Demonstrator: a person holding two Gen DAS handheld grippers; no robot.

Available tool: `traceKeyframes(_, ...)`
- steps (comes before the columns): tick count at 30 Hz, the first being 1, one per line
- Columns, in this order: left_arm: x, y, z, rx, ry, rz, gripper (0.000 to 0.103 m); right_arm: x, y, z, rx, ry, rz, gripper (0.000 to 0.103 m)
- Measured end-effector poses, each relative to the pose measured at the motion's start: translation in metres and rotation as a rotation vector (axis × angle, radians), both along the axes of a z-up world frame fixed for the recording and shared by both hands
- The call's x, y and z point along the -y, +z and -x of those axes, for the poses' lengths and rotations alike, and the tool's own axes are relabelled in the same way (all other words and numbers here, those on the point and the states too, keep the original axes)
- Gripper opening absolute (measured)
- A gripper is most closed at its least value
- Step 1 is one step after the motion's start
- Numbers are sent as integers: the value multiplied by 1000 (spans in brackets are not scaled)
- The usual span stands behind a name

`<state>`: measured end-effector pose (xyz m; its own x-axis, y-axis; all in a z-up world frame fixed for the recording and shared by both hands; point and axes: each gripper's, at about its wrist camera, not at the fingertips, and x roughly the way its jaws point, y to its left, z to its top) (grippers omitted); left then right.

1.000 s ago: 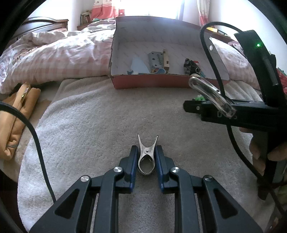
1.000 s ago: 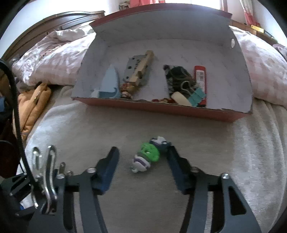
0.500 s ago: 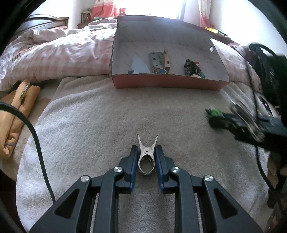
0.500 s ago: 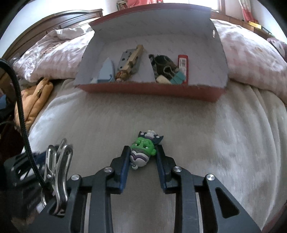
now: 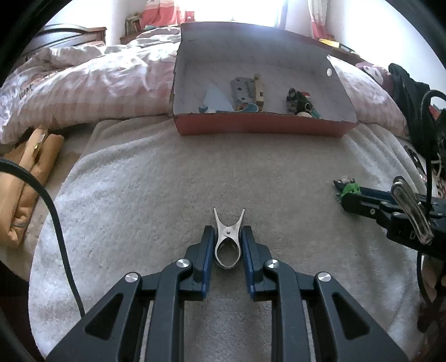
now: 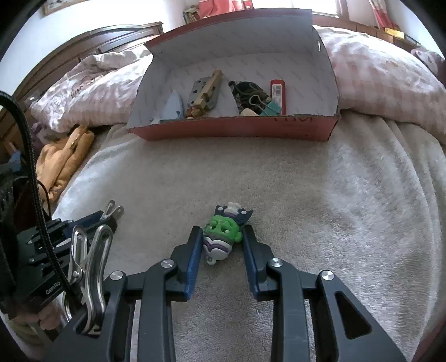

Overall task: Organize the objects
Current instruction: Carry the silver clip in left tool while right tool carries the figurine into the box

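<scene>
Metal clip (image 5: pixel 228 240) flat on towel; green-headed toy figure (image 6: pixel 223 236) lying, seemingly face-up.

A bed fills the room, spread with a pale towel (image 5: pixel 167 178). Behind the towel lies a rumpled pink checked quilt (image 5: pixel 92 83). Beyond the quilt stand a dark wooden headboard (image 6: pixel 111 36), white walls, and a bright window with red-patterned curtains (image 5: pixel 164 15).

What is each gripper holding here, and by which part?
The left gripper clamps a metal clip across its rounded spring loop, prongs pointing forward. The right gripper grips a green toy figure by the sides of its body.
</scene>
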<state>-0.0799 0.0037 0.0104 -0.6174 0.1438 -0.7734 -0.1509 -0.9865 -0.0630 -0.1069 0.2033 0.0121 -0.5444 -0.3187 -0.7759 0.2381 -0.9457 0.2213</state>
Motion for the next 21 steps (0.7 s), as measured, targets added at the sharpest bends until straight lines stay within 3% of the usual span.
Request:
traceKeyframes(8, 1, 6, 2, 12, 2, -41, 18, -2, 0, 0, -6, -3, 27, 29)
traceKeyframes(21, -4, 38, 22, -51, -24, -68, 18, -6, 17, 0, -21, 3, 57, 28)
